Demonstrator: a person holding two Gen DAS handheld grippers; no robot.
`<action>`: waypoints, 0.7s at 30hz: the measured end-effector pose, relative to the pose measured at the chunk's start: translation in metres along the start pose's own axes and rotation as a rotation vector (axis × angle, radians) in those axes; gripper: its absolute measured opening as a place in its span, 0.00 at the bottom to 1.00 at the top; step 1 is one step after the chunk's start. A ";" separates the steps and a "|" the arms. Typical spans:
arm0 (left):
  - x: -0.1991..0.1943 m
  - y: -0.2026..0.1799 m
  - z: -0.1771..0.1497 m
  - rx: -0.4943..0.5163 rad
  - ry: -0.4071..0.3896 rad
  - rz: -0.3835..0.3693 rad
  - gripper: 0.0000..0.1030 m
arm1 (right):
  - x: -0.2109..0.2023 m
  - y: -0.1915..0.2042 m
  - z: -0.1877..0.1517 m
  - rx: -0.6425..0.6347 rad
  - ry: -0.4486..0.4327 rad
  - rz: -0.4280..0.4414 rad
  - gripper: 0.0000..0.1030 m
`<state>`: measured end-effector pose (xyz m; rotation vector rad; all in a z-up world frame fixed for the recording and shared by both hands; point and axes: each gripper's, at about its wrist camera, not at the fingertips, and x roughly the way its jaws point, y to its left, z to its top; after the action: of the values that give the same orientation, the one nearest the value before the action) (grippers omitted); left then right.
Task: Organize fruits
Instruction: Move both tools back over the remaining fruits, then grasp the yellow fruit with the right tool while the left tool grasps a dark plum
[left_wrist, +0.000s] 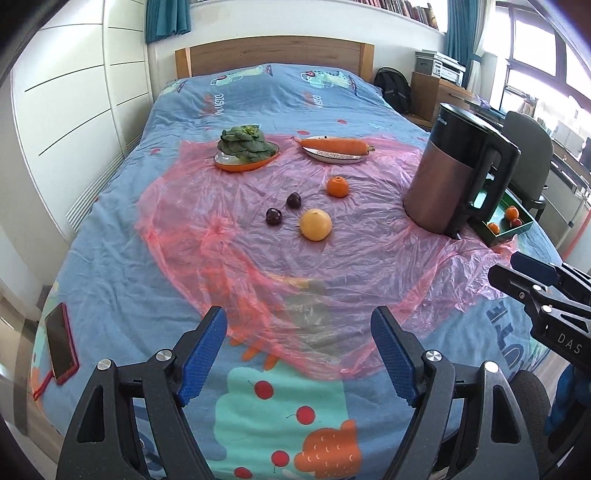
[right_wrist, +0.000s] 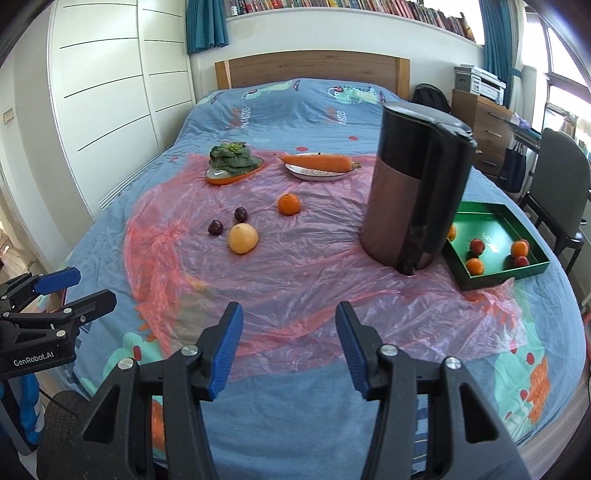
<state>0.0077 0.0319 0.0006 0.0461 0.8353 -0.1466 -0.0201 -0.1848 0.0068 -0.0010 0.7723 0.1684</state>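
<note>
Both tongs, left (left_wrist: 299, 354) and right (right_wrist: 290, 347), hang open and empty above the bed (right_wrist: 295, 398). Beyond them, loose fruits (right_wrist: 242, 239) lie on pink plastic sheet (right_wrist: 314, 295), left of a kettle (right_wrist: 413, 192); its far side has a green tray (right_wrist: 506, 273) holding more fruit.

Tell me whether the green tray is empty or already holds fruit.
Already holds fruit. The green tray beside the kettle contains several small orange and red fruits; four more fruits lie loose on the pink plastic sheet.

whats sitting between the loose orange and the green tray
The tall kettle stands between the orange and the green tray, hiding part of the tray; the right wrist view shows it best.
</note>
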 end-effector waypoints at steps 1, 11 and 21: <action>0.001 0.005 0.000 -0.013 -0.006 0.002 0.73 | 0.004 0.004 0.000 -0.006 0.005 0.007 0.71; 0.032 0.044 0.017 -0.058 0.006 -0.035 0.73 | 0.060 0.033 0.014 -0.021 0.055 0.071 0.71; 0.119 0.066 0.062 -0.044 0.059 -0.053 0.72 | 0.146 0.048 0.046 -0.039 0.090 0.112 0.71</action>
<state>0.1411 0.0780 -0.0472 -0.0135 0.8988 -0.1777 0.1077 -0.1119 -0.0589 -0.0024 0.8596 0.2912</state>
